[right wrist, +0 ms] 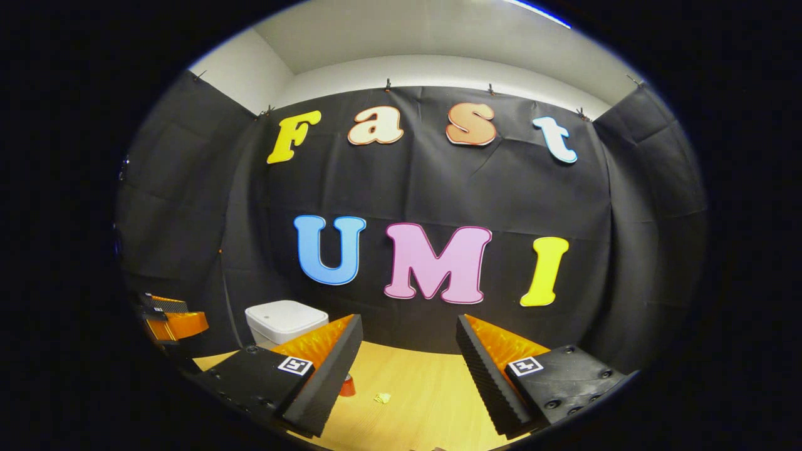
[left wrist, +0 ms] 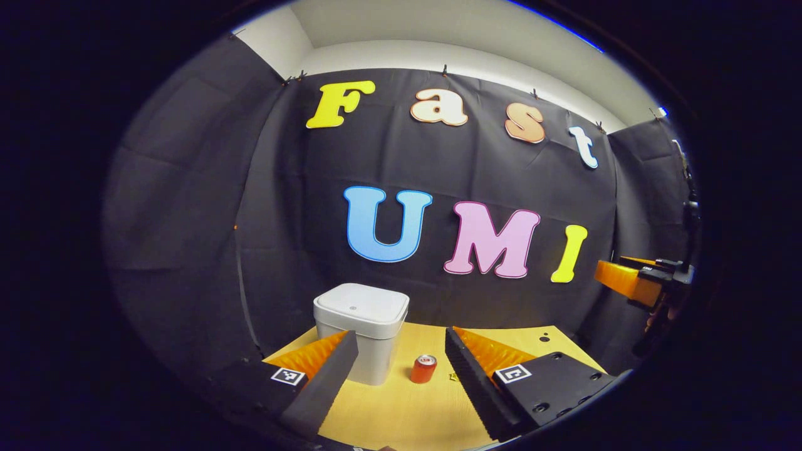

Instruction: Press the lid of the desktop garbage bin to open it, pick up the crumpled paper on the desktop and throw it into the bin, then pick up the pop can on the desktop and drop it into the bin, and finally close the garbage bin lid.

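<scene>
We hold the left gripper (left wrist: 401, 366) low over the near part of the wooden desktop (left wrist: 401, 413), its jaws spread wide with nothing between them. Ahead, the white garbage bin (left wrist: 361, 332) stands on the far left part of the desktop, close to the left edge, with its lid (left wrist: 363, 302) down. The red pop can (left wrist: 423, 369) stands upright just right of the bin, apart from it, framed between our fingers. A small yellowish scrap, the crumpled paper (left wrist: 452, 377), lies right of the can. Bare wood stretches from the can toward us and off to the right.

The right gripper (right wrist: 407, 366) hangs farther right, jaws likewise spread and empty. In the right gripper view the bin (right wrist: 282, 319) sits far left, the can (right wrist: 348, 386) peeks out beside the left finger, and the paper (right wrist: 382, 398) lies near it on open wood (right wrist: 426, 401). The black cloth wall (right wrist: 407, 188) closes the far edge and both sides of the booth. In the left gripper view, the other gripper (left wrist: 633, 282) shows at far right, raised above the desktop's right edge.
</scene>
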{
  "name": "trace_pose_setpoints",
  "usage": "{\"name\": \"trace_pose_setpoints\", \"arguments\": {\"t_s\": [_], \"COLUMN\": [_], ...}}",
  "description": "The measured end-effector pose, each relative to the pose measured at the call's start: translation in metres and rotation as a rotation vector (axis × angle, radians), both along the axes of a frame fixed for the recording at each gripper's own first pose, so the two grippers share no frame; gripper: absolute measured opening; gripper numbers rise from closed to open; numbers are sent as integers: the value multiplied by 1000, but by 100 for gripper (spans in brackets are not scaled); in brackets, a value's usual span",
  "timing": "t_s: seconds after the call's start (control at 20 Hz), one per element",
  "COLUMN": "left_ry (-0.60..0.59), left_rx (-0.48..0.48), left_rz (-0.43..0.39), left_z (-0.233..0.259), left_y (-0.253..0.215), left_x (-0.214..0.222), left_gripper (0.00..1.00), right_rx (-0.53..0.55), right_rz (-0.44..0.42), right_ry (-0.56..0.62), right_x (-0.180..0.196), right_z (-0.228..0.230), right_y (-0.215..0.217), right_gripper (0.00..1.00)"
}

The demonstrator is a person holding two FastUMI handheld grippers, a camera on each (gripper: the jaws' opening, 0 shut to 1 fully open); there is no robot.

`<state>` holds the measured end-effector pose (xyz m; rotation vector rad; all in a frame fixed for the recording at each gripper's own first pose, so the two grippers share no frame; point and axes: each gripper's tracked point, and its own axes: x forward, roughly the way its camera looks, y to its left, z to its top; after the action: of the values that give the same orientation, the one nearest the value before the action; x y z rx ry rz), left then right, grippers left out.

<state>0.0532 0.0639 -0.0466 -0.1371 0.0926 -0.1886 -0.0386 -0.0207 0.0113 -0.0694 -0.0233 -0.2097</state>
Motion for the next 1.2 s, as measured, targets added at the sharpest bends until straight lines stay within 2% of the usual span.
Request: {"name": "trace_pose_setpoints", "arguments": {"t_s": [0.15, 0.4, 0.6, 0.65, 0.7, 0.85, 0.95, 1.0, 1.2], "left_ry": [-31, -10, 14, 13, 23, 65, 89, 93, 174], "left_rx": [38, 46, 68, 78, 83, 83, 104, 114, 143], "left_rz": [-63, -175, -225, -239, -250, -192, -172, -187, -204], "left_z": [5, -1, -3, -4, -5, -15, -22, -23, -43], "left_y": [10, 14, 14, 13, 10, 18, 23, 22, 20], "left_x": [26, 79, 120, 129, 136, 162, 171, 177, 215], "left_gripper": [94, 94, 90, 80, 75, 28, 10, 7, 6], "right_rx": [-25, -67, -47, -45, -43, -48, -35, -28, -15], "right_rz": [-41, -89, -104, -107, -105, -96, -85, -78, -46], "right_ry": [9, 22, 45, 49, 53, 66, 92, 92, 135], "right_x": [-2, -9, -9, -8, -5, 11, 22, 29, 53], "right_z": [1, 0, -8, -10, -13, -21, -32, -33, -52], "right_y": [-3, -5, -7, -11, -12, -22, -26, -29, -37], "right_gripper": [96, 96, 97, 97, 96, 97, 97, 97, 97]}}
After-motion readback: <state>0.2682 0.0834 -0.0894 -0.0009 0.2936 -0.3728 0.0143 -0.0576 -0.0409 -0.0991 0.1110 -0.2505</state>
